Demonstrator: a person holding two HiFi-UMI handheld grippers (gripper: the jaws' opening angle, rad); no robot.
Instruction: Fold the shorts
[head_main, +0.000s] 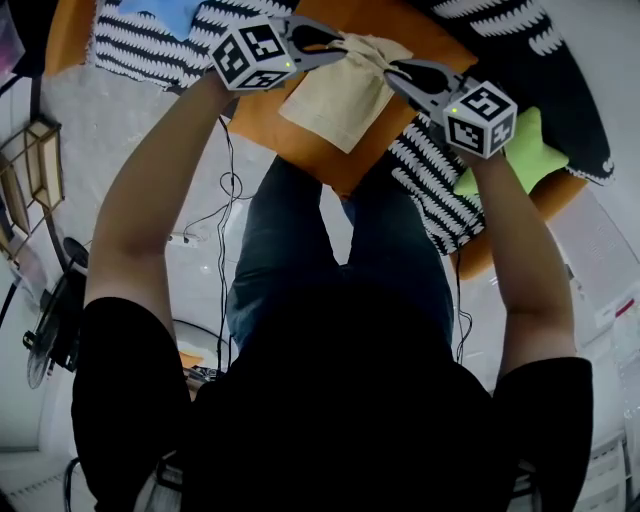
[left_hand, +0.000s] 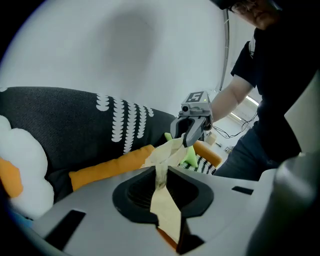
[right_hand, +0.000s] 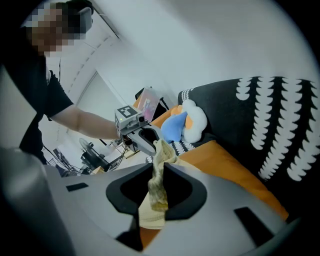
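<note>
The cream shorts (head_main: 345, 95) hang bunched between my two grippers above an orange cushion (head_main: 320, 155). My left gripper (head_main: 343, 48) is shut on one upper corner of the cloth and my right gripper (head_main: 393, 70) is shut on the other, close together. In the left gripper view the shorts (left_hand: 165, 200) run through the left gripper (left_hand: 161, 172), and the right gripper (left_hand: 190, 136) pinches the far end. In the right gripper view the shorts (right_hand: 156, 192) sit in the right gripper (right_hand: 159, 175), and the left gripper (right_hand: 152, 146) holds the cloth just beyond.
A black-and-white striped blanket (head_main: 430, 195) lies around the cushion, with a green star pillow (head_main: 525, 145) at the right and a blue item (head_main: 165, 12) at the far left. Cables (head_main: 225, 190) trail on the floor. A blue-and-white plush (right_hand: 186, 122) rests on the dark sofa back (right_hand: 260, 125).
</note>
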